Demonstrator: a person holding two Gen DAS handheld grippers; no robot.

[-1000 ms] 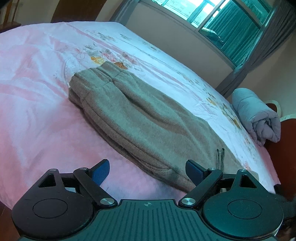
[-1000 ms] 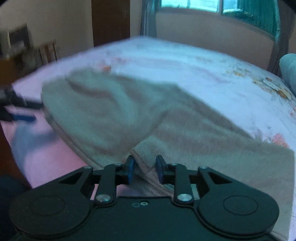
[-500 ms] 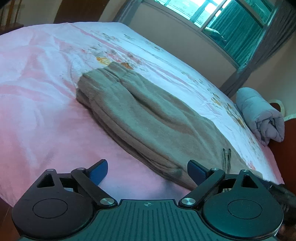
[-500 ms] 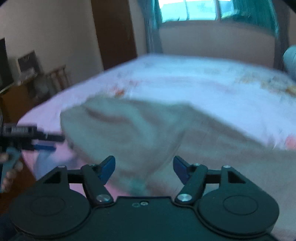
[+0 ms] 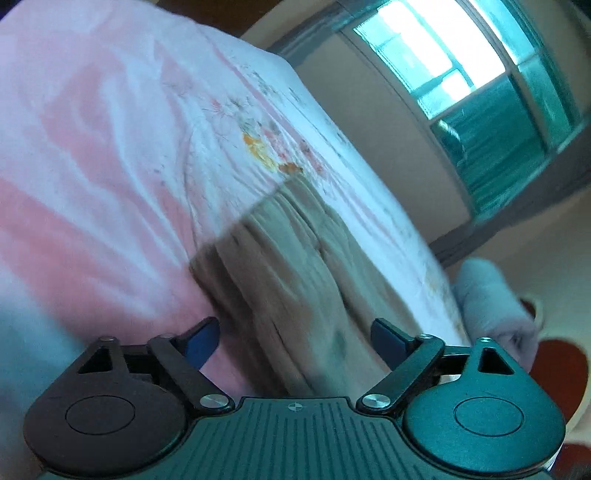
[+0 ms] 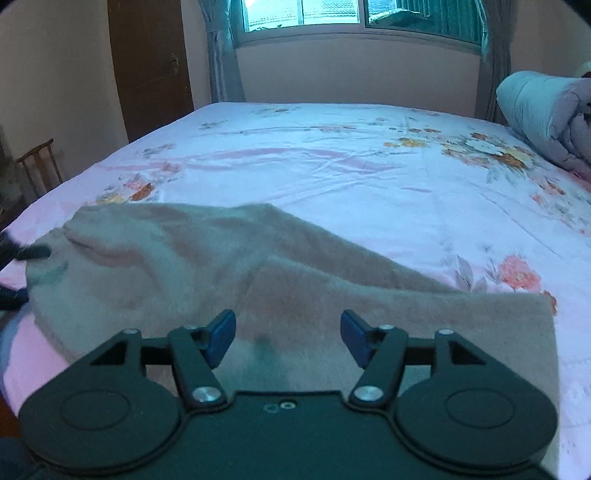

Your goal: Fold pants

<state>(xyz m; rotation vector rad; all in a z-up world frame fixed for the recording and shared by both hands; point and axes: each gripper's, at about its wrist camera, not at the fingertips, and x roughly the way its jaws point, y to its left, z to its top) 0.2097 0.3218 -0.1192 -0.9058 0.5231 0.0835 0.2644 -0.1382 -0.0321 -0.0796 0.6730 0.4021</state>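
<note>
Grey-brown fleece pants (image 6: 229, 266) lie folded lengthwise near the front edge of the bed. In the left wrist view the pants (image 5: 295, 273) run away from me, blurred by motion. My left gripper (image 5: 293, 341) is open and empty, close over the near end of the pants. My right gripper (image 6: 288, 338) is open and empty, just above the middle of the pants. The left gripper's dark tip (image 6: 26, 254) shows at the pants' left end in the right wrist view.
The bed has a pink and white floral sheet (image 6: 332, 166). A rolled grey-blue duvet (image 6: 546, 114) lies at the right end and shows in the left wrist view (image 5: 495, 310). A window (image 6: 332, 14), a wooden door (image 6: 147, 62) and a chair (image 6: 37, 166) stand beyond.
My right gripper let go of the pants edge and opened wide, then steadied above the pants. My left gripper moved in close to the near end of the pants and tilted.
</note>
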